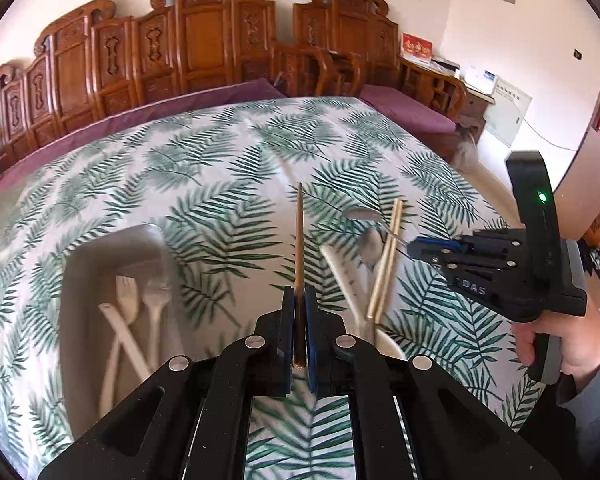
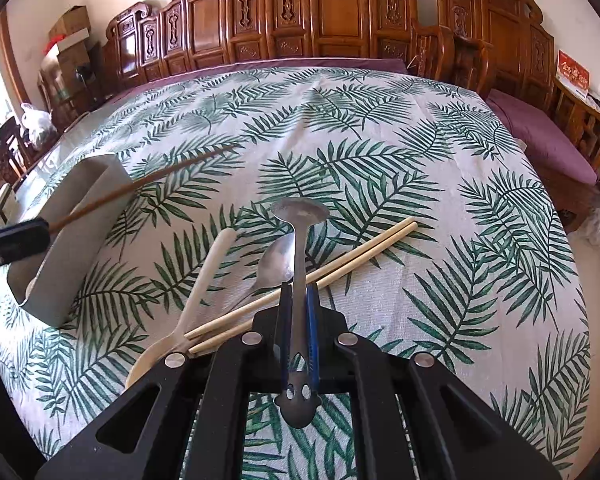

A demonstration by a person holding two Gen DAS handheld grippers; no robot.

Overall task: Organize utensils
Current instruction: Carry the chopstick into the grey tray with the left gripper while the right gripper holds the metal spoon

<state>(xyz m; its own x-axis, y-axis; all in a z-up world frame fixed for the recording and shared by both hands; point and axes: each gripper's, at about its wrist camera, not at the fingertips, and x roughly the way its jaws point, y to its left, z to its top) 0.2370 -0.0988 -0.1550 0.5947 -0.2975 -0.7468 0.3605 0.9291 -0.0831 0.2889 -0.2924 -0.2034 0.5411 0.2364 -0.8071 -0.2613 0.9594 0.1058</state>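
Dark wood chopstick [image 1: 299, 240] sits pinched in my left gripper [image 1: 299, 320], beside the tray [image 1: 76, 280]; it may pivot. My right gripper [image 2: 299, 320] clamps the spoon [image 2: 300, 240] edge-on above the table; it may twist loose.

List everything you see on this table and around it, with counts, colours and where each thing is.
Grey rectangular plastic bin: one, table's left.
White plastic forks: two, inside bin.
Dark brown wooden chopstick: one, in left gripper.
Steel spoon with cut-out handle: one, in right gripper.
Plain steel spoon: one, silver, table centre.
Cream plastic spoon: one, beside it.
Pale bamboo chopsticks: two, across centre.
Leaf-print tablecloth: one, green-white.
Carved wooden benches: brown, behind.
Left gripper: shut.
Right gripper: shut.
Hand: one, holding right gripper.
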